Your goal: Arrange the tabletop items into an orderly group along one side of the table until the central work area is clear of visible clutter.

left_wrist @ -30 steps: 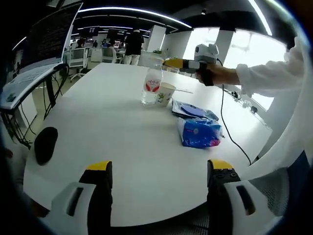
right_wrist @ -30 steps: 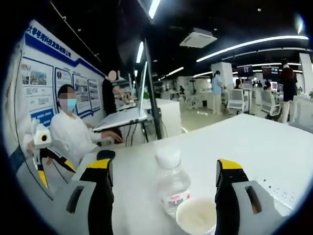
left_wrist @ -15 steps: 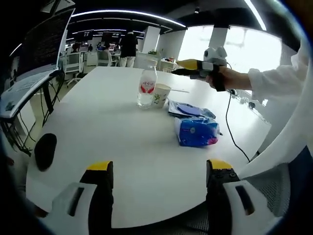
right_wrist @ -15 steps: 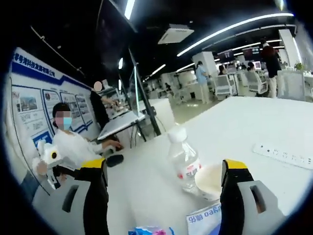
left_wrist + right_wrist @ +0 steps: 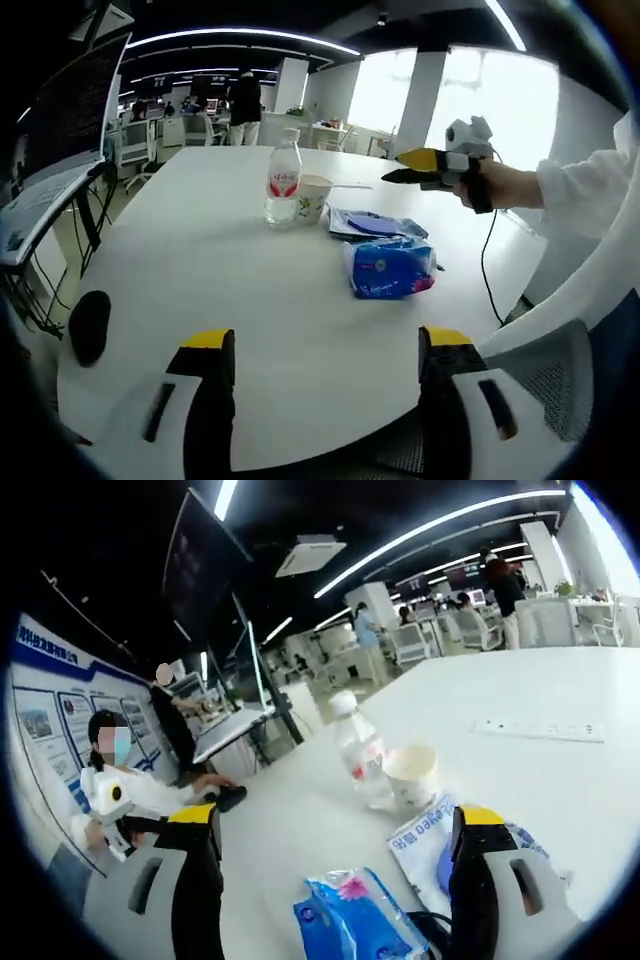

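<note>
On the white table [image 5: 190,250] a clear water bottle [image 5: 283,181] with a red label stands beside a paper cup [image 5: 314,197]. Right of them lie a flat blue packet [image 5: 375,222] and a blue tissue pack [image 5: 390,267]. A black mouse [image 5: 88,325] rests at the table's left edge. My left gripper [image 5: 327,340] is open over the near edge, holding nothing. A hand holds my right gripper [image 5: 398,166] in the air right of the cup. In the right gripper view, that gripper [image 5: 336,817] is open and empty above the tissue pack [image 5: 350,920], with bottle [image 5: 360,752], cup [image 5: 412,775] and packet [image 5: 440,830] beyond.
A monitor on a stand [image 5: 70,110] rises by the table's left side. A white power strip [image 5: 540,728] lies on the far part of the table. A black cable [image 5: 487,270] hangs from the right gripper. A mesh chair [image 5: 545,380] is near right. People walk in the background.
The right gripper has drawn back from above the bottle and cup toward the table's right side; tissue pack and packet have come into its view. The left gripper has barely shifted.
</note>
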Available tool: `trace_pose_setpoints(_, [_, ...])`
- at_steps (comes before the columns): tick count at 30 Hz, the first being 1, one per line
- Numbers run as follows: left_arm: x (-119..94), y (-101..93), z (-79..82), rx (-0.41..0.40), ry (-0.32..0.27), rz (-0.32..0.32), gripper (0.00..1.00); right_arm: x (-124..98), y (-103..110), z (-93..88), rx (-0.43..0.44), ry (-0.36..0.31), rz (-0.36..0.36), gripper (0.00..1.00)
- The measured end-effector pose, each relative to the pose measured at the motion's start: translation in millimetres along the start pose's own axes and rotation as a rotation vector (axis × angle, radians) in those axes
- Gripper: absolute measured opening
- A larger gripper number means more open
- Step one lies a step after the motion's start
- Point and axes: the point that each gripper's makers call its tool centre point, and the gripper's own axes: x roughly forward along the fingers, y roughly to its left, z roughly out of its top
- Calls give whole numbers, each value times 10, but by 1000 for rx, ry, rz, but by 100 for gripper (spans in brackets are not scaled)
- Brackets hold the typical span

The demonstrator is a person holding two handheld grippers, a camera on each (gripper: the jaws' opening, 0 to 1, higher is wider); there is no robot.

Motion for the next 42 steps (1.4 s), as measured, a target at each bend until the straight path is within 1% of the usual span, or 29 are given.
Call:
trace_pose_setpoints(4, [1,-33,7,6,-3,-16,75,-187,-22,-132,30,5,-57,94])
trace_pose_setpoints(9, [-8,-67,33,-8,-19,-35,75,-429,2,-261,80,-13,-117,93])
trace_pose_setpoints(12, [-7,-95,21,-3,-14,-44,74,-562,17,-349,100,-18,-153,93])
trace_pose_setpoints(16, [10,-182,-33,44,19,-67,73,-695,13,-409,134,-35,-207,92])
trace_pose_setpoints(19, [18,-258,-55,65,28,-98,73,-815,59,-503,163,-36,-243,90])
trace_pose_setpoints(24, [6,-316,-45,77,21,-125,72,-948,156,-570,171,-45,-268,87])
trace_pose_setpoints(28, [3,-320,-58,76,26,-128,72,-1099,215,-591,196,-76,-298,86])
trace_pose_setpoints(32, [0,-339,-73,79,31,-136,71,-1195,233,-666,200,-65,-328,85])
trace_pose_setpoints(37, [-10,-393,-93,95,38,-156,70,-1316,306,-703,203,-60,-360,83])
trace_pose_setpoints(42, [-17,-414,-112,99,46,-164,70,-1358,314,-757,207,-42,-375,79])
